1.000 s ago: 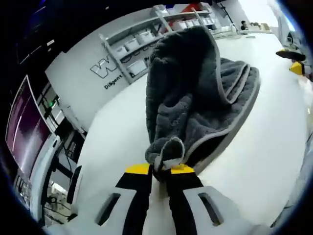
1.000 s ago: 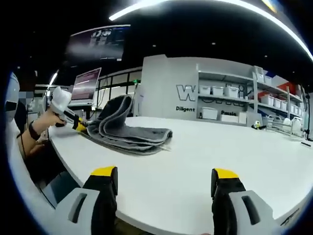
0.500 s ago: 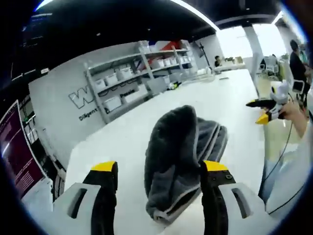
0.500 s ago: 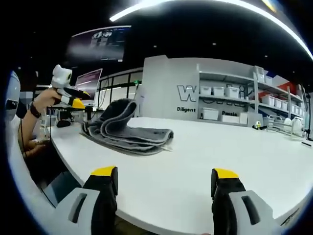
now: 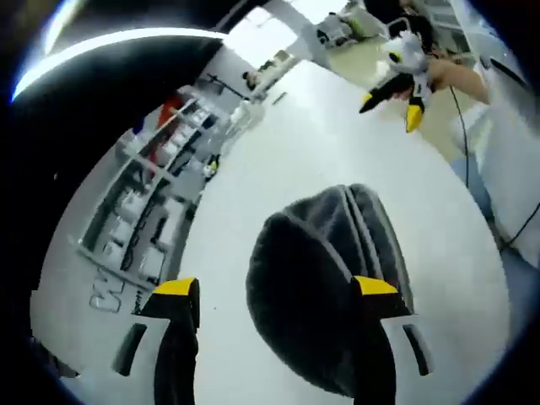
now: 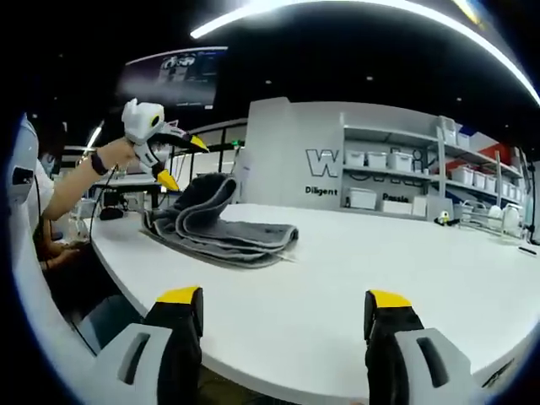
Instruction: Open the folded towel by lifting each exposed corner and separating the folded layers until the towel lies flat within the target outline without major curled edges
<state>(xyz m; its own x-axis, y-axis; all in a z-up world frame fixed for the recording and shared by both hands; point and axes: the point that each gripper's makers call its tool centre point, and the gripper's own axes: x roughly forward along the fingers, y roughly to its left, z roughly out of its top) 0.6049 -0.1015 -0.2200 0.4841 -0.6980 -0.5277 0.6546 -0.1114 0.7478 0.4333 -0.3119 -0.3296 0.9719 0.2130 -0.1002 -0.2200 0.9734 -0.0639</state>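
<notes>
A dark grey towel (image 6: 221,229) with a lighter hem lies bunched and folded on the white table (image 6: 380,253), one fold humped up at its left end. My left gripper (image 6: 183,162) hangs in the air above that hump, open, with a hand holding it. In the left gripper view the towel (image 5: 325,295) lies below and between the open jaws of the left gripper (image 5: 274,287), which hold nothing. My right gripper (image 6: 283,297) is open and empty at the table's near edge, well away from the towel. It also appears as the right gripper (image 5: 390,110) far across the table.
Shelves with white bins (image 6: 396,173) stand against the grey back wall. Monitors (image 6: 152,139) sit behind the towel's end of the table. A person's forearm (image 6: 76,181) reaches in from the left. Bare white tabletop spreads right of the towel.
The left gripper let go of the towel's corner, opened and rose above the towel. The lifted fold sank back into a hump. The right gripper stayed put.
</notes>
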